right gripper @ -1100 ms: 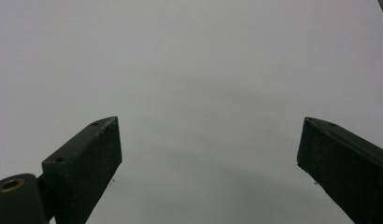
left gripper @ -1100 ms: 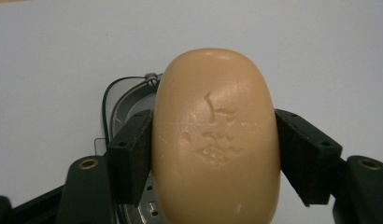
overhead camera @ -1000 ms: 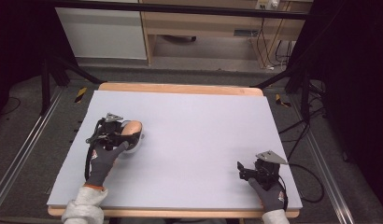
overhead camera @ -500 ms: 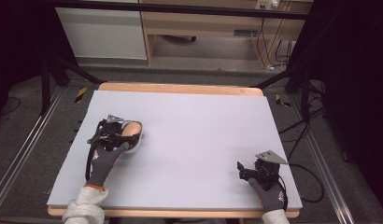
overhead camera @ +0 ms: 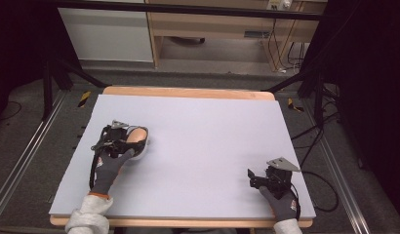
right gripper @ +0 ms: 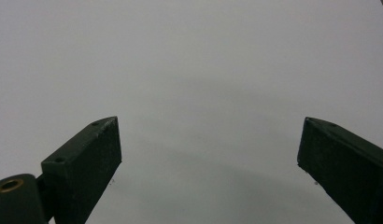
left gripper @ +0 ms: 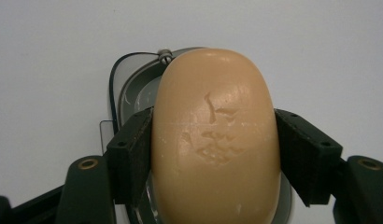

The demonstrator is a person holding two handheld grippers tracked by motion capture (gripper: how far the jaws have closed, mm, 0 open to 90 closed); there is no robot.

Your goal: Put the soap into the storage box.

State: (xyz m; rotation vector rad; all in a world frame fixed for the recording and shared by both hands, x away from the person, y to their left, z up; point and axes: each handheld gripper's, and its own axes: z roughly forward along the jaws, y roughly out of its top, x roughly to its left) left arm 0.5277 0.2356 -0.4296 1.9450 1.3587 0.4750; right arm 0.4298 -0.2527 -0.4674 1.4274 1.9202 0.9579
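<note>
A tan oval bar of soap (left gripper: 215, 140) with scuffed marks on top sits between the jaws of my left gripper (left gripper: 213, 154), which is shut on its two long sides. Under the soap lies a grey soap dish (left gripper: 133, 88) with a small screw at its rim. In the high view the soap (overhead camera: 135, 135) and left gripper (overhead camera: 121, 141) are at the table's left, over the pale dish (overhead camera: 142, 150). My right gripper (overhead camera: 253, 178) rests near the front right of the table, and its jaws (right gripper: 208, 158) stand wide apart with nothing between them.
The table top is a pale lilac sheet (overhead camera: 203, 131) on a wooden board (overhead camera: 188, 92). Cables (overhead camera: 325, 195) trail off the right side. A cabinet (overhead camera: 105, 29) and shelves stand beyond the far edge.
</note>
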